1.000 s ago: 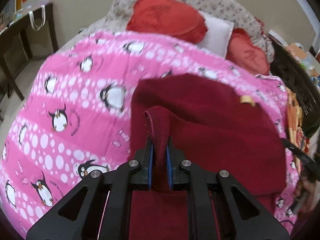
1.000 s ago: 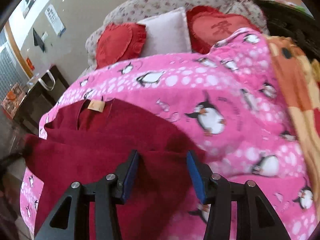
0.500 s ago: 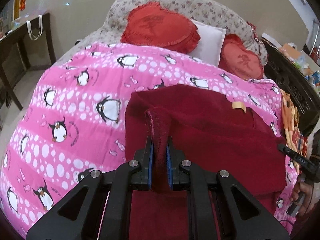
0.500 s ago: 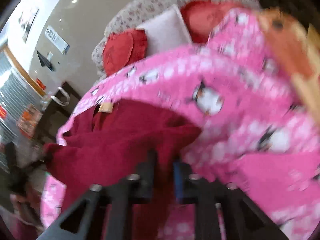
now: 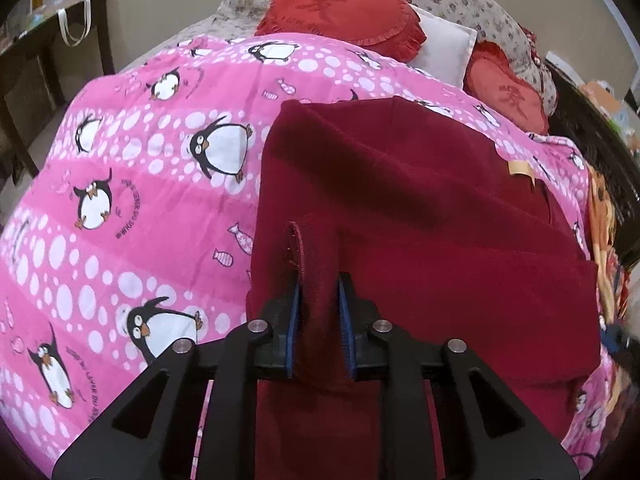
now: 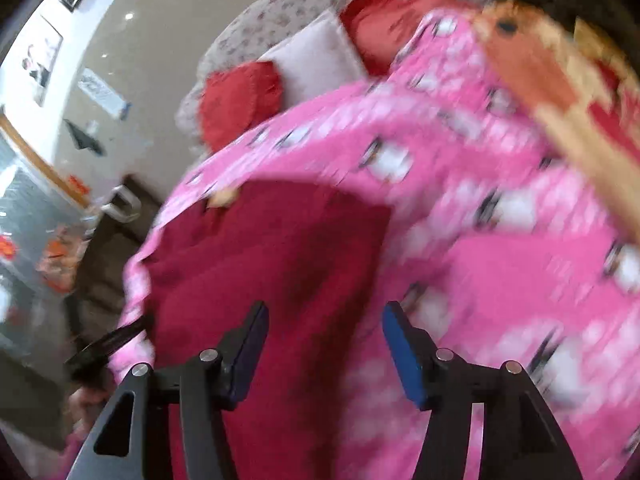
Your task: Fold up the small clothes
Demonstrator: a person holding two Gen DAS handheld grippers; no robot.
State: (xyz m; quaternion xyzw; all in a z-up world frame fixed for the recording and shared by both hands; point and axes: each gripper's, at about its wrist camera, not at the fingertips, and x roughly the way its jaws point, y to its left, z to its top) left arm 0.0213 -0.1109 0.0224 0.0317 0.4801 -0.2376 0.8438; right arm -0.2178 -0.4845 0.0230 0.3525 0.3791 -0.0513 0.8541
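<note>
A dark red garment (image 5: 420, 208) lies partly folded on a pink penguin-print blanket (image 5: 140, 200). Its tan neck label (image 5: 520, 170) shows at the right. My left gripper (image 5: 319, 312) is shut on a hemmed edge of the garment, which stands up between the blue pads. In the blurred right wrist view the garment (image 6: 272, 256) lies below my right gripper (image 6: 324, 344), which is open with nothing between its fingers, over the garment's right edge.
Red heart-shaped cushions (image 5: 340, 12) and a white pillow (image 5: 444, 52) lie at the head of the bed. A dark table (image 5: 44, 68) stands at the left. An orange patterned cloth (image 6: 552, 80) lies along the right side of the bed.
My right gripper shut on the garment's edge half a second ago and has now opened and let it go. My left gripper still holds its edge and has moved slightly forward.
</note>
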